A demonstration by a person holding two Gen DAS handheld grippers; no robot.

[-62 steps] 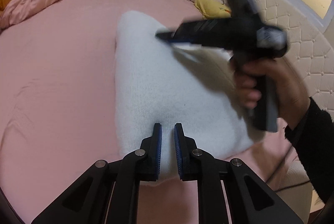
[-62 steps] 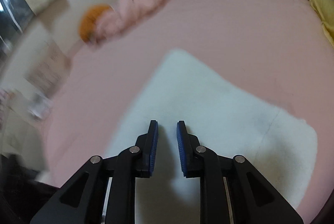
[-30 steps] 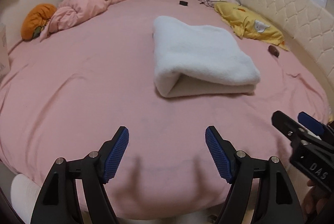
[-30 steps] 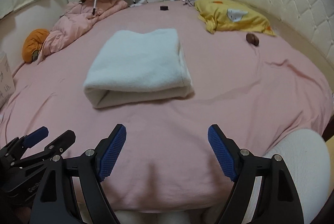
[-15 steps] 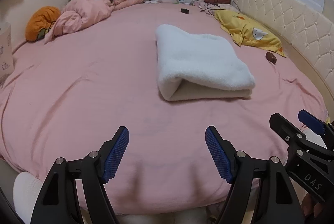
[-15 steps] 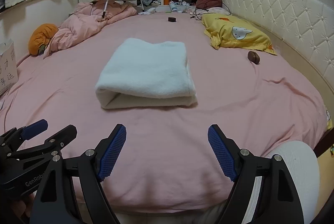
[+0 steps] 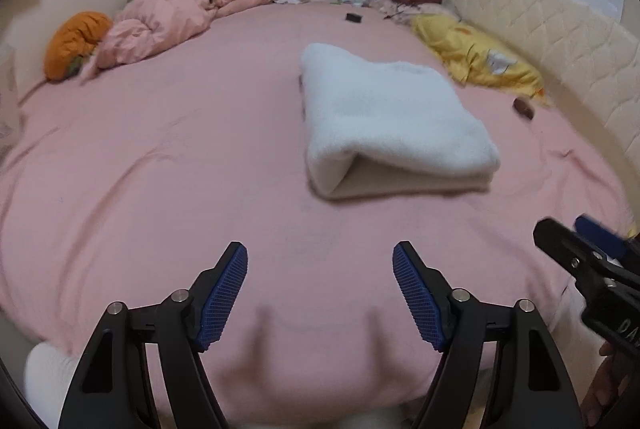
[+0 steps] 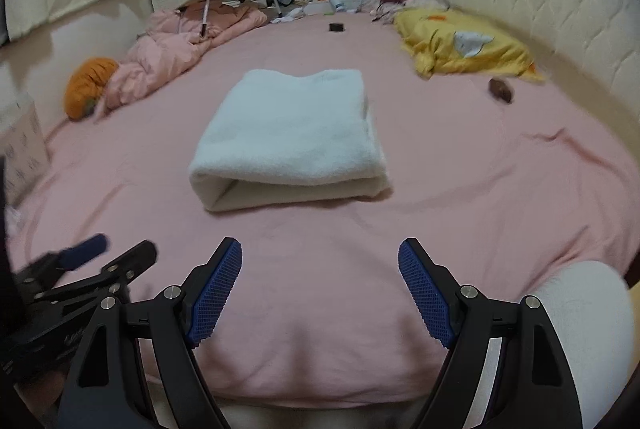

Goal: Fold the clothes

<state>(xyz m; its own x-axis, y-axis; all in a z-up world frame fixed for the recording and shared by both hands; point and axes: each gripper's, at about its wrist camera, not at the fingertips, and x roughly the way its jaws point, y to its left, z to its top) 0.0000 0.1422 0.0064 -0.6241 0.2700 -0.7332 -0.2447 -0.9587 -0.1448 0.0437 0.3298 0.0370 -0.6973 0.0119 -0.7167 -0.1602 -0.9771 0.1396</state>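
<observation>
The left gripper [image 7: 320, 295] is nearest, low over the near edge of the pink bed [image 7: 160, 169]. Its jaws have just been closing a little, but they are spread with nothing between them. The right gripper [image 8: 320, 293] is beside it, jaws spread and empty too. Farther off, the white folded cloth [image 8: 288, 137] lies in the middle of the bed, well apart from both. The folding looks done. Next, another piece would need finding, though none shows nearby.
</observation>
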